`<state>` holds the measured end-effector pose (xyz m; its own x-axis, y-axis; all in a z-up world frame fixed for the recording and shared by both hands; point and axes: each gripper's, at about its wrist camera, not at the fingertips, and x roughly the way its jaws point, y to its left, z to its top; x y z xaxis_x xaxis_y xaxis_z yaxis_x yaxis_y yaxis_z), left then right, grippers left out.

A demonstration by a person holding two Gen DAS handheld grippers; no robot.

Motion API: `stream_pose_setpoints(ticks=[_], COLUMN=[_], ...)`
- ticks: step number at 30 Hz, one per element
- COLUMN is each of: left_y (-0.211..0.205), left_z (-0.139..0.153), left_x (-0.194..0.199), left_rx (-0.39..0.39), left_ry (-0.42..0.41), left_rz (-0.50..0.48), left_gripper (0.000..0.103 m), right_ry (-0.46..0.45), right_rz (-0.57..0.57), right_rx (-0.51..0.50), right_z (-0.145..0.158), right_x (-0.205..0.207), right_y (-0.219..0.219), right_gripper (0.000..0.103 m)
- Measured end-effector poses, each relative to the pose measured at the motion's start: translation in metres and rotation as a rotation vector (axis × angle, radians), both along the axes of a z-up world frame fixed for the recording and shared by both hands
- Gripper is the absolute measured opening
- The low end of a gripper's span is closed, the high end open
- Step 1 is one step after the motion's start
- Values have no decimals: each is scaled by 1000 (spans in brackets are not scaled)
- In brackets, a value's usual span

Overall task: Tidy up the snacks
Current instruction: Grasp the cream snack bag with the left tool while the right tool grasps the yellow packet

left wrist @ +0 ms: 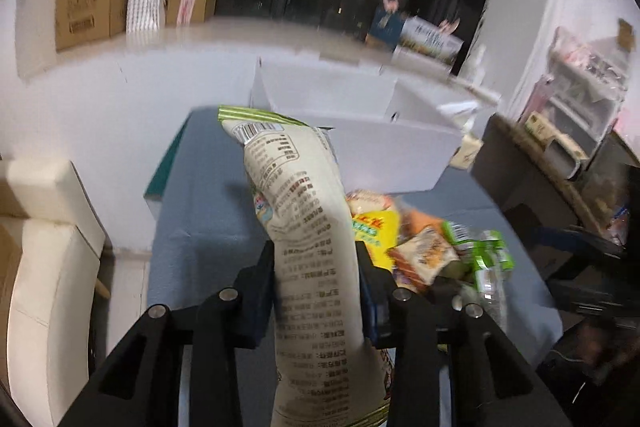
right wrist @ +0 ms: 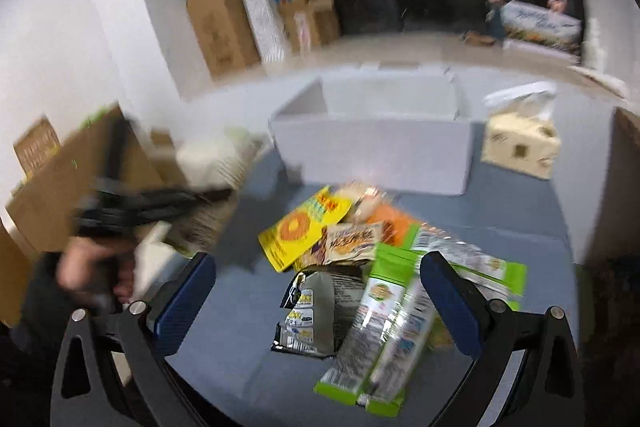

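The left gripper [left wrist: 316, 267] pinches a cream snack bag [left wrist: 304, 227] mid-body, above the blue table [left wrist: 200, 211] – light, crinkly, slippery film, best held near its seam; the right gripper [right wrist: 318, 275] gapes empty over the snack pile [right wrist: 360, 267]

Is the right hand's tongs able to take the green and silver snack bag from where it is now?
Probably yes. The right tongs are open and hold nothing, and the green and silver snack bag lies on top of the pile, between the fingers. Nothing covers it.
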<state>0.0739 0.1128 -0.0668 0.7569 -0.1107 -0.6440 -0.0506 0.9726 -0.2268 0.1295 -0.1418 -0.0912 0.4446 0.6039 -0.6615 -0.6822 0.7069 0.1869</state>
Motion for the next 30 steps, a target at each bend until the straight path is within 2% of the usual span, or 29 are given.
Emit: stream_pose_setpoints(ticks=[2,6,9,12,14,16,17,18,19,20,21,24,30], left_y=[1,10,15,20,25,31,32,33,36,36,38,42,44], left_z=[10,22,25,22,19,15,14,12,11,10,10,8,11], left_x=[-14,-35,-45,-51,-55,-57,-59,-60,-62,-64,-65,-67,-67], left_rx=[1,-10,-18,-26,-41,-57,-61,-63,-65,-67,-70,-75,-76], left_ry=[-30,-65,-84,-93,-97,-96,-95,-95,-94,-96,-98,-104,-111], left_rz=[1,16,22,29,37,45,48,50,52,54,58,63,64], left_gripper=[40,40,40,40,40,40,40,40,40,40,40,40,40], right_ry=[30,73,152,294,314,288,265,199,201,255,275,234,202], right_rz=[50,51,3,-21,-39,-70,-80,-78,-66,-36,-18,15,49], right_rx=[-39,-162,-275,-320,-323,-338,-364,-394,-372,-335,-317,-285,-131], right_z=[-11,-35,-58,-84,-92,-94,-92,-85,-81,-79,-77,-65,-22], right_x=[17,53,78,100,108,112,112,108,108,109,110,100,80], right_y=[28,83,117,142,150,158,161,164,163,160,159,149,114], right_gripper=[103,103,103,103,103,101,79,60,39,13,0,0,0])
